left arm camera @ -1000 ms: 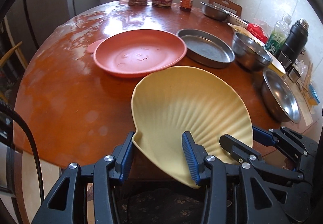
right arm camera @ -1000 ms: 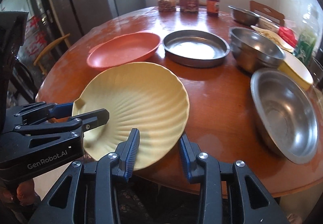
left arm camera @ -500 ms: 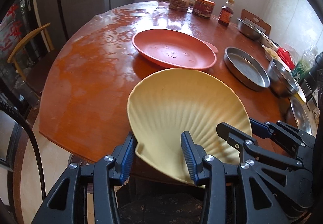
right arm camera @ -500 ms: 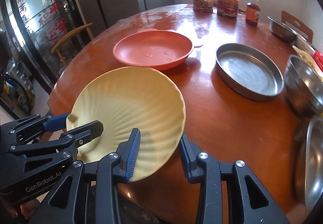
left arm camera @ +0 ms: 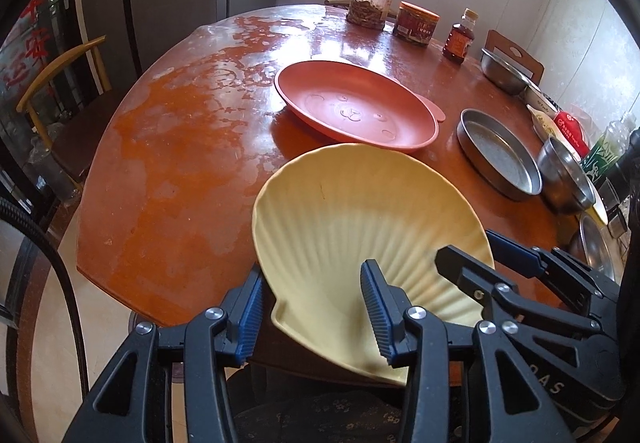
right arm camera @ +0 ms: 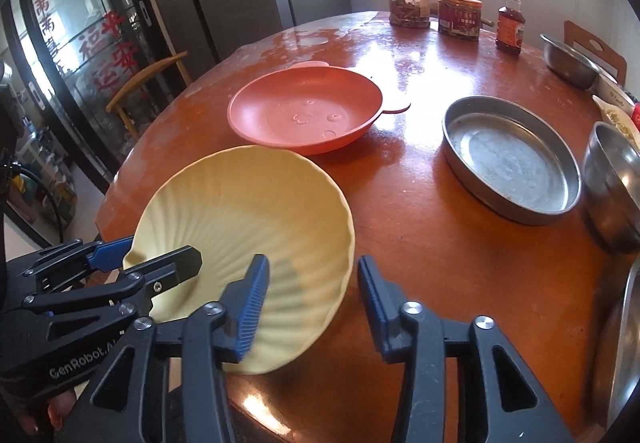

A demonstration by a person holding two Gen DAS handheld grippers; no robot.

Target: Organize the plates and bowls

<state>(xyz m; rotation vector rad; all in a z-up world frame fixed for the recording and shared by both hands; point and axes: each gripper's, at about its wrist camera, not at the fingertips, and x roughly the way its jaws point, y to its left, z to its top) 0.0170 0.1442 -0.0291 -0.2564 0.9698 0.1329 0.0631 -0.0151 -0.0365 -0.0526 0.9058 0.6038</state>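
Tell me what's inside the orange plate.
The orange plate holds nothing; only a moulded face pattern shows on its floor. The yellow shell plate hides a sliver of its near rim.

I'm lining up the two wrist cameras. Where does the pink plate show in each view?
Left wrist: pink plate sits upper centre, just beyond the yellow shell plate.
Right wrist: pink plate sits upper left of centre, again beyond the yellow shell plate.
Shared landmark: the round metal pan, to its right.
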